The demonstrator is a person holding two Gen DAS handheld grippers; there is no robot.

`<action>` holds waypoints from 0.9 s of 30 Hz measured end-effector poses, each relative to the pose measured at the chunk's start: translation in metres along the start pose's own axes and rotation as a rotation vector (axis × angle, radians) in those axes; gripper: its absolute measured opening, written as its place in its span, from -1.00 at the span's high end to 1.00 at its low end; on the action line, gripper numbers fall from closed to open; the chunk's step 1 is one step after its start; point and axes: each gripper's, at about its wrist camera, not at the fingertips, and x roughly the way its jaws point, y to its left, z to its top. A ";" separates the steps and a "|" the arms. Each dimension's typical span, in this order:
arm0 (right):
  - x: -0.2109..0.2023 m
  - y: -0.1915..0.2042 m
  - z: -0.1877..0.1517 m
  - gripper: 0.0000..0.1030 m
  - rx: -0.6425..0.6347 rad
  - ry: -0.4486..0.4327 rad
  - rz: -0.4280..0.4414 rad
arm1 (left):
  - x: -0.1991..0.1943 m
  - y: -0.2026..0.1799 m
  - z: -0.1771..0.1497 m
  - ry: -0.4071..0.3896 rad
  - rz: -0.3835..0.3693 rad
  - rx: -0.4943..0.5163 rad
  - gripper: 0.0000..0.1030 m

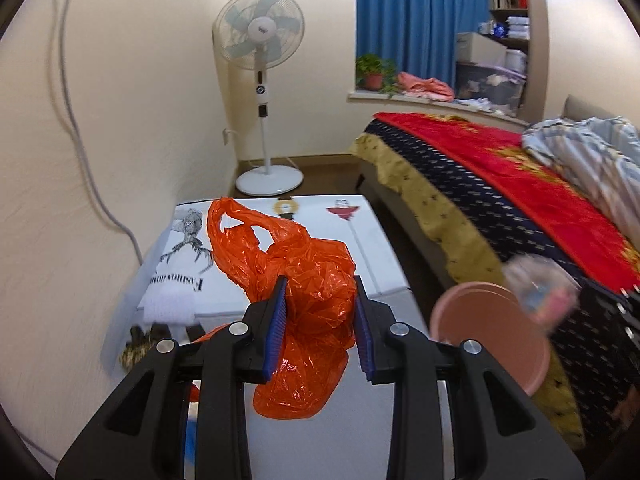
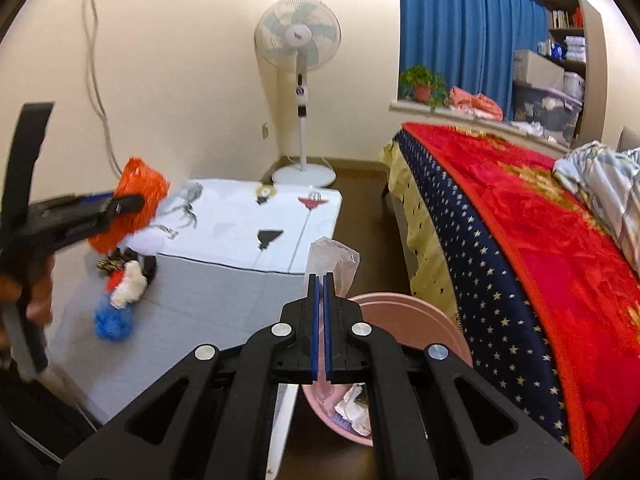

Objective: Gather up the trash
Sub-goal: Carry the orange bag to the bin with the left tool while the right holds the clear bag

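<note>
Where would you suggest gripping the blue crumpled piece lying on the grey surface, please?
Take the blue crumpled piece by its bulging top, coming from above. It lies low on the grey surface, its far side touching the white wad, so the near and upper sides are the free ones.

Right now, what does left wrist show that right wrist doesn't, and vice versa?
Left wrist only: the orange plastic bag seen close up, pinched in the left gripper.
Right wrist only: the right gripper shut on a clear plastic bag; trash inside the pink bin; the white, blue and dark scraps on the table.
Both: fan, bed, blue curtain, pink bin.
</note>
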 end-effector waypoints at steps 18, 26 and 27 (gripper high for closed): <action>-0.109 0.002 -0.064 0.96 0.069 -0.020 -0.006 | -0.080 -0.079 -0.058 0.049 -0.205 0.097 0.41; -0.103 -0.027 -0.060 0.96 0.115 -0.014 -0.059 | -0.062 -0.117 -0.043 0.071 -0.274 0.135 0.41; -0.101 -0.030 -0.057 0.96 0.113 -0.014 -0.066 | -0.060 -0.121 -0.041 0.071 -0.280 0.140 0.41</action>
